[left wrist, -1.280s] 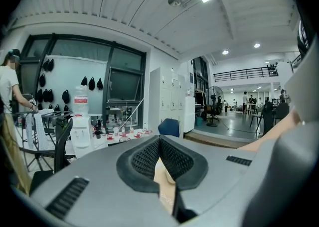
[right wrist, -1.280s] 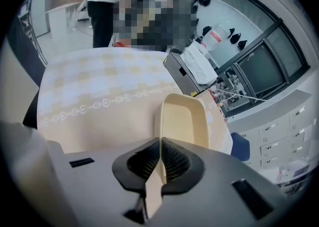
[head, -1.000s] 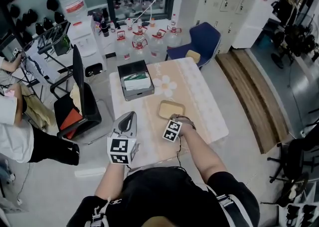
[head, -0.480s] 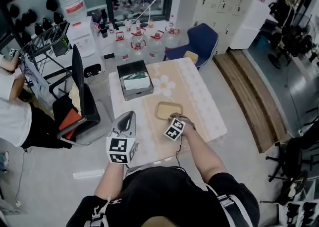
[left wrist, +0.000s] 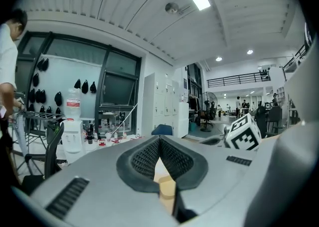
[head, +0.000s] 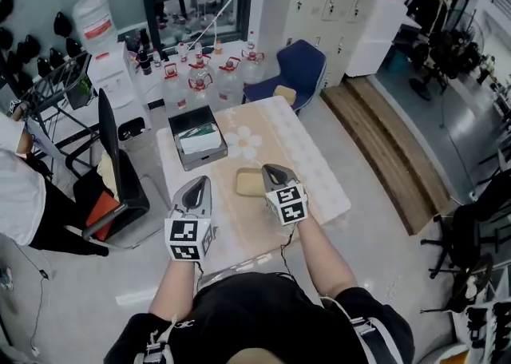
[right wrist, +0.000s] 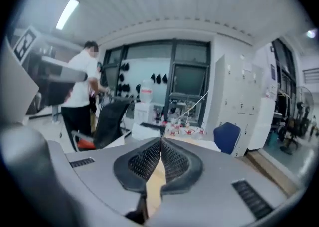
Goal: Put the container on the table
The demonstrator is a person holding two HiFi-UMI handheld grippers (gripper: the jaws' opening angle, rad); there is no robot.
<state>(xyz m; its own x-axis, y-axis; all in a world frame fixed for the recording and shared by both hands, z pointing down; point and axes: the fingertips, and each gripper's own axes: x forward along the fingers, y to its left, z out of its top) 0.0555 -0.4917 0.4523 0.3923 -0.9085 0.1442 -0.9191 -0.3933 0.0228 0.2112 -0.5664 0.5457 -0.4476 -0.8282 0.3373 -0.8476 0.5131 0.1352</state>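
A shallow tan container point(head: 247, 183) rests on the table point(head: 311, 171), which has a beige flowered cloth. My right gripper point(head: 271, 169) hangs just right of the container, jaws shut and empty. Shut and empty too, my left gripper point(head: 200, 183) hovers over the table's near left edge, apart from the container. In the left gripper view the shut jaws point(left wrist: 159, 139) frame a sliver of the container point(left wrist: 167, 189), with the right gripper's marker cube point(left wrist: 242, 132) off to the right. Only a strip of cloth shows below the shut jaws point(right wrist: 161, 143) in the right gripper view.
A dark open box point(head: 196, 135) with white contents sits on the table's far left. A black chair point(head: 112, 163) stands left of the table, a blue armchair point(head: 299, 67) and several water jugs point(head: 200, 75) beyond it. A person in white point(head: 16, 195) is at far left.
My right gripper has come away from the container's near edge and now points forward beside it. The container stays on the table. The left gripper has barely moved.
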